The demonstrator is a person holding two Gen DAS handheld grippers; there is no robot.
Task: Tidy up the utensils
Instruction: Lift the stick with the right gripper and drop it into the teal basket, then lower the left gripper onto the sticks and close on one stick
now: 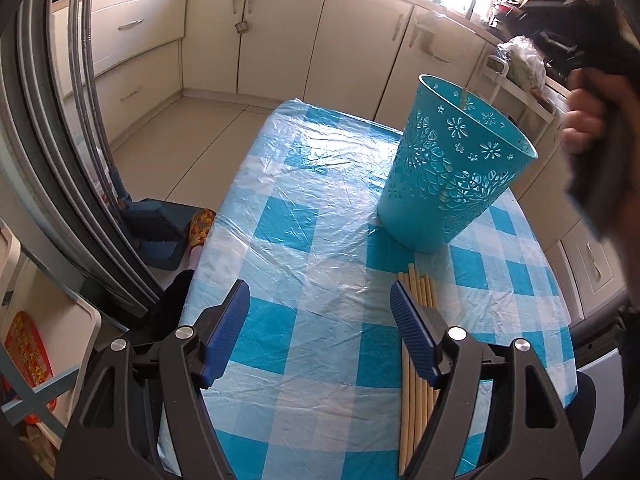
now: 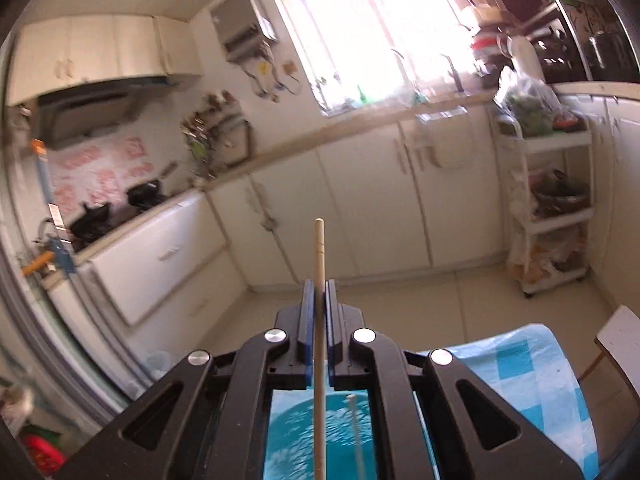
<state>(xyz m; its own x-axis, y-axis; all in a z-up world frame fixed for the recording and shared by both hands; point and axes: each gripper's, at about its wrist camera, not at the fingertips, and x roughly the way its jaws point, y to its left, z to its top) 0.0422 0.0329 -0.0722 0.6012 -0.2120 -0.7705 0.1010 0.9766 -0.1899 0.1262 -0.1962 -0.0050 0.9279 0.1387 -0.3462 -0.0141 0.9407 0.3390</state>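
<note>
My right gripper pinches one chopstick over the holder: light, stiff, slick, so I'd grip mid-shaft. Left gripper spread, empty, w/ the chopstick bundle just beside it.

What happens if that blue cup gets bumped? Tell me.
The blue cup likely tips easily: tall, wider at the rim than the base, apparently thin perforated plastic. It may also slide, since the table cover looks glossy.

We count one teal bin, two grippers, roughly five chopsticks lower right, plus two more by the bin.
</note>
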